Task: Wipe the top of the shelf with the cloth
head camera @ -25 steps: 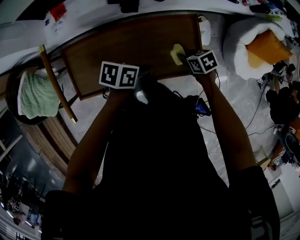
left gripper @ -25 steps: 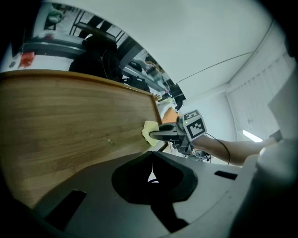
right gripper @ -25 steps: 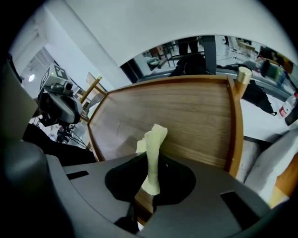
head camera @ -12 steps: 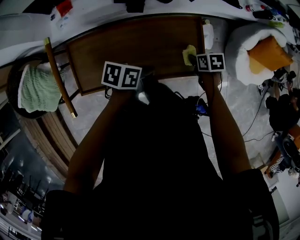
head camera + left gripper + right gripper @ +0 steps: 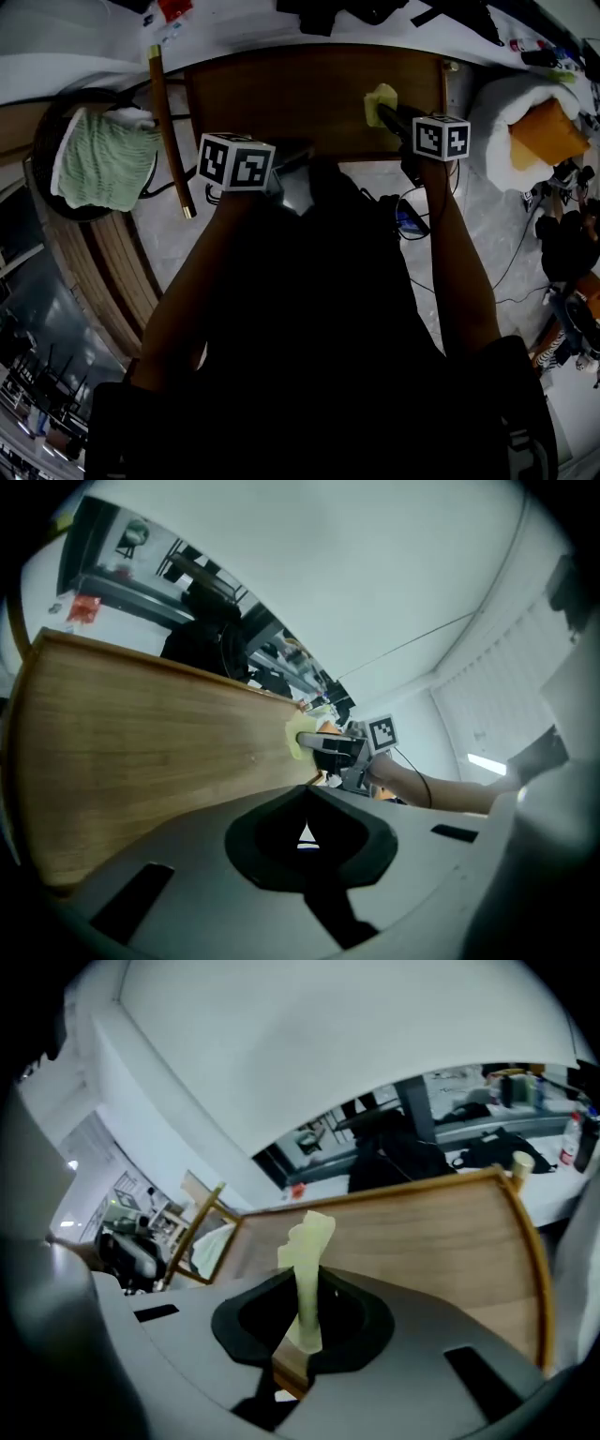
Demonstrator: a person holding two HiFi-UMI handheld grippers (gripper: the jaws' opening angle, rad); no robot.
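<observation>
Marble floor (image 5: 487,234), cluttered white desk (image 5: 234,28) behind. Yellow cloth (image 5: 379,101) over right part of wooden shelf top (image 5: 281,94), pinched in closed right claw (image 5: 386,112). Left claw (image 5: 306,803) closed on nothing, at near edge. Recommended: press cloth flat, sweep leftward in overlapping strokes.

Yellow cloth (image 5: 307,1241) upright in right hand-held gripper (image 5: 298,1340) (wooden shelf (image 5: 431,1232) beyond)

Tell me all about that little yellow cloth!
The cloth is small, pale yellow-green and soft-looking, bunched into a narrow crumpled strip. The right gripper has its jaws shut on it, with one end poking out past them. It seems pressed on the brown wooden shelf top, toward its right end.
</observation>
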